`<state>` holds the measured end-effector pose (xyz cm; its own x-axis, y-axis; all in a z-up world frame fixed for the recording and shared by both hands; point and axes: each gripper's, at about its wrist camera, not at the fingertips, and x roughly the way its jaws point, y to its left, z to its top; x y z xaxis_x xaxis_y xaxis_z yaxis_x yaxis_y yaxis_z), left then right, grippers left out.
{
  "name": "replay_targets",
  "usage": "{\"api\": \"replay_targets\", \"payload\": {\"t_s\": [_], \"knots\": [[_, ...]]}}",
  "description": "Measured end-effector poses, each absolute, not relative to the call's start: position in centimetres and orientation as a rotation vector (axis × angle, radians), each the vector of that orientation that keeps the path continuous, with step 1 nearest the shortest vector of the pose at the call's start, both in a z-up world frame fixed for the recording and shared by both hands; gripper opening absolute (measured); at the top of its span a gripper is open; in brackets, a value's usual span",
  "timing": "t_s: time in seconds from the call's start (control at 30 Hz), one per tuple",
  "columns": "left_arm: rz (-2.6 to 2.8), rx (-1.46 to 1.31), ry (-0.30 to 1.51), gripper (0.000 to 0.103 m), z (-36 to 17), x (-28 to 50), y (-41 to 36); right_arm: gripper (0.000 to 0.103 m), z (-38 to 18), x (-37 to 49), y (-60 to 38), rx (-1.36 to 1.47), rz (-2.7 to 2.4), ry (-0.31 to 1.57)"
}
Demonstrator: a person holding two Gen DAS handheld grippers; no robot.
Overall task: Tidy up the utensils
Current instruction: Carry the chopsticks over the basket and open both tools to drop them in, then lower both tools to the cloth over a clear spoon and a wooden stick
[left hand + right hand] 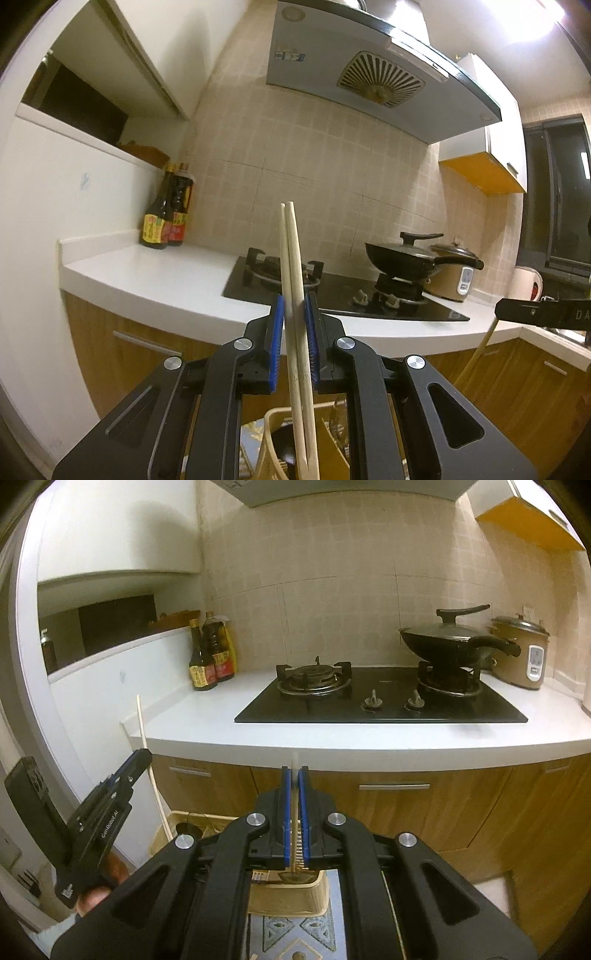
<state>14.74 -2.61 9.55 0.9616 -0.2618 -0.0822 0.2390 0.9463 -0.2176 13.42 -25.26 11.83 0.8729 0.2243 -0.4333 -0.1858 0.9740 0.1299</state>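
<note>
While our left gripper (294, 317) clamps a pair of chopsticks (291, 266) upright at mid-length, tips dipping toward the basket (267, 435) at six o'clock, our right gripper (294, 775) pinches one thin stick (294, 760). Light, stiff, smooth wood, so we judge they could slide or scissor; mid-shaft holds suit.

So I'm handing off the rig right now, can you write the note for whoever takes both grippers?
Left gripper: shut on a pair of wooden chopsticks, held upright; their lower ends reach into the beige basket below.
Right gripper: shut on one thin pale utensil; only its tip shows past the pads, so I cannot tell what it is. The basket sits on the floor in front of the wooden cabinets.
Done: both grippers loaded.
Left: nothing released yet. Lower each load into the basket, open the jaws, and probably check for more utensils.
</note>
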Motion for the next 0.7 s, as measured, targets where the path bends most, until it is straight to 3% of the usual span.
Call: {"api": "replay_targets", "payload": {"t_s": [0.1,0.23,0.3,0.4,0.47,0.7], "knots": [[-0.266,-0.217,0.118,0.011,9.3,14.4,-2.2,0.004,11.3,13.1,-24.7,0.071,0.242,0.488],[-0.279,-0.214,0.138,0.03,9.3,13.7,-1.7,0.013,10.8,12.0,-24.6,0.081,0.266,0.517],[-0.299,-0.214,0.156,0.038,9.4,13.1,-1.3,0.03,10.5,11.1,-24.8,0.101,0.279,0.527],[-0.311,-0.213,0.188,0.04,9.5,11.6,-0.4,0.044,10.2,9.7,-25.4,0.127,0.289,0.532],[-0.334,-0.221,0.225,0.045,9.5,10.6,0.1,0.044,9.7,8.5,-25.8,0.146,0.292,0.543],[-0.453,-0.179,0.5,0.045,8.5,9.1,-0.8,0.044,8.0,6.3,-27.4,0.224,0.282,0.665]]}}
